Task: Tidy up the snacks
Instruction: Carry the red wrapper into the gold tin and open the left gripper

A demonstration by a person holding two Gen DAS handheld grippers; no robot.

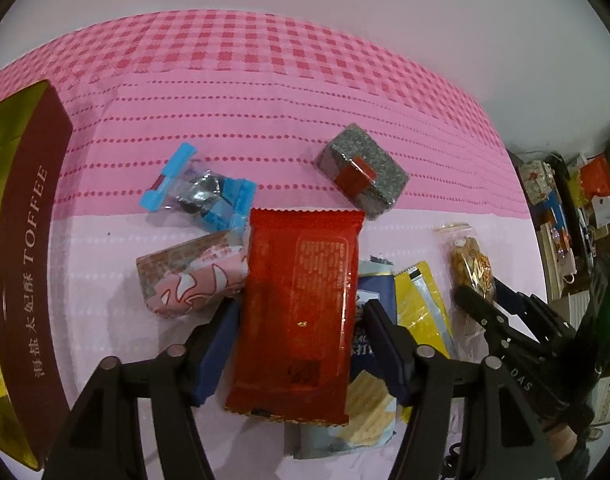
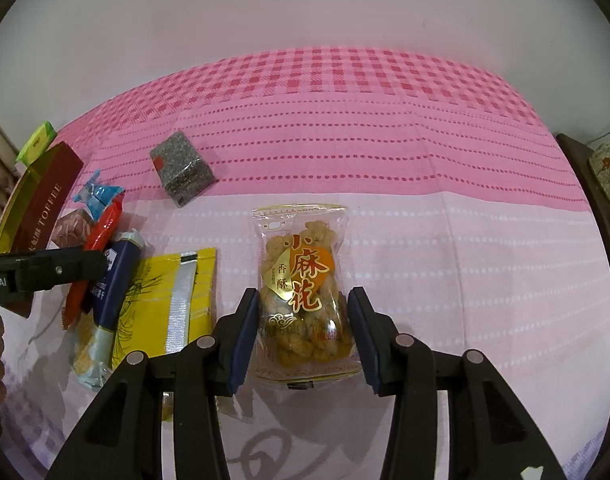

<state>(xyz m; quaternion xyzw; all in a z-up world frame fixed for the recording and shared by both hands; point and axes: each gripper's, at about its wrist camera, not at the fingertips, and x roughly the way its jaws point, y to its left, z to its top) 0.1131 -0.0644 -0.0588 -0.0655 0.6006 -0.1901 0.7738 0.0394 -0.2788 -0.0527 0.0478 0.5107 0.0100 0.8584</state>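
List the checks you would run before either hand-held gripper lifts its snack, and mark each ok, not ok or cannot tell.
1. Red packet sits between the left hand-held gripper fingers: ok.
2. Left pads pressing the packet: cannot tell.
3. Clear bag of twists centred in the right hand-held gripper: ok.
4. Right pads gripping the bag: cannot tell.
5. Red packet free of neighbours: not ok, it overlaps the blue packet.
6. Toffee box within view: ok.

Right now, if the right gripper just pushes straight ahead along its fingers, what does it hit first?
The clear fried-twist snack pack. It already lies between the open fingers of the right gripper, so going on would run its near end into the gripper's throat. Beyond it only pink tablecloth shows. Height above the cloth is unclear.
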